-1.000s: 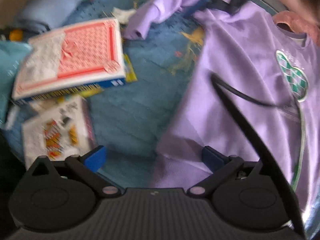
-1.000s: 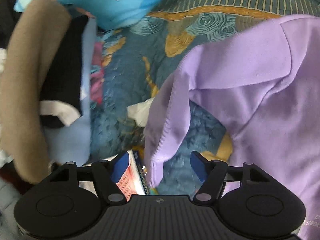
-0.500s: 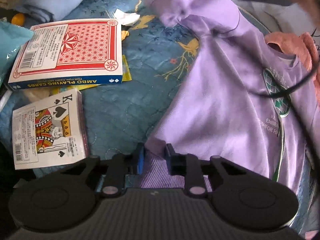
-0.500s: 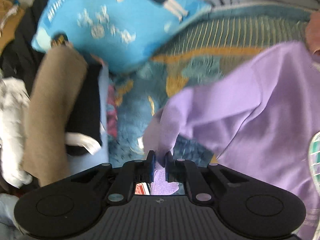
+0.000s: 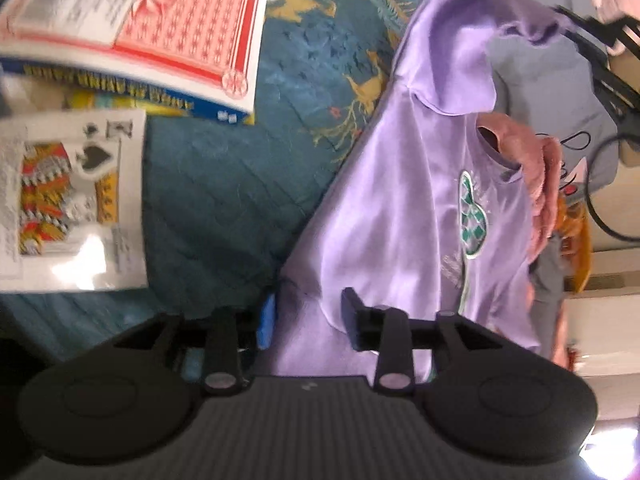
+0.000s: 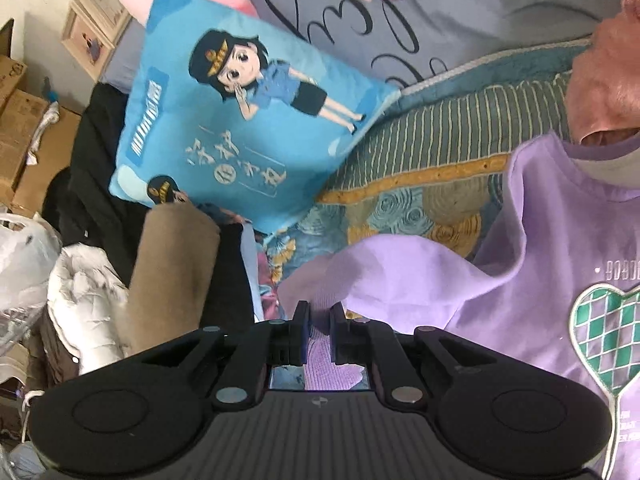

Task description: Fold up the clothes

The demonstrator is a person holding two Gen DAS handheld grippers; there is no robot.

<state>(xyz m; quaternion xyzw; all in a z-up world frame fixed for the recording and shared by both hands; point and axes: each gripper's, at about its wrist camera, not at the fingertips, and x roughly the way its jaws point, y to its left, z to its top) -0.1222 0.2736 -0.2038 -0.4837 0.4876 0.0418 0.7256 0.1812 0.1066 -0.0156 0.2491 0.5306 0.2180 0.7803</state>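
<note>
On the left lie two card boxes on the bed [image 5: 224, 200]: the king-of-spades box [image 5: 72, 200] and, behind it, the red-backed box [image 5: 160, 28]. Both look shut, so we cannot tell what is in them. They sit near the purple sweatshirt [image 5: 400, 220], and a swung hem could drag or knock them.

The left tongs [image 5: 308, 312] have just been opening. The hem lies between the pads, which stand apart and do not seem to pinch it. That is our main worry: if we lift or pull now, the hem probably slides out and the fold goes crooked. A pink garment [image 5: 536, 168] sits under the collar and may be carried along with the fold.

In the right view, cardboard boxes [image 6: 20, 128] stand at the far left with a white plastic bag [image 6: 16, 264] below them. Their contents are hidden. A brown folded garment [image 6: 168, 272] and a blue cushion [image 6: 248, 120] crowd that side of the bed.

The right tongs [image 6: 318, 316] are clamped on the sleeve cuff of the purple sweatshirt [image 6: 540, 280], held clear of the quilt while the body lies spread to the right. The grip takes only the cuff's edge, so a sharp tug could strip it free. With one side held and the other loose, the sleeve may land twisted.
</note>
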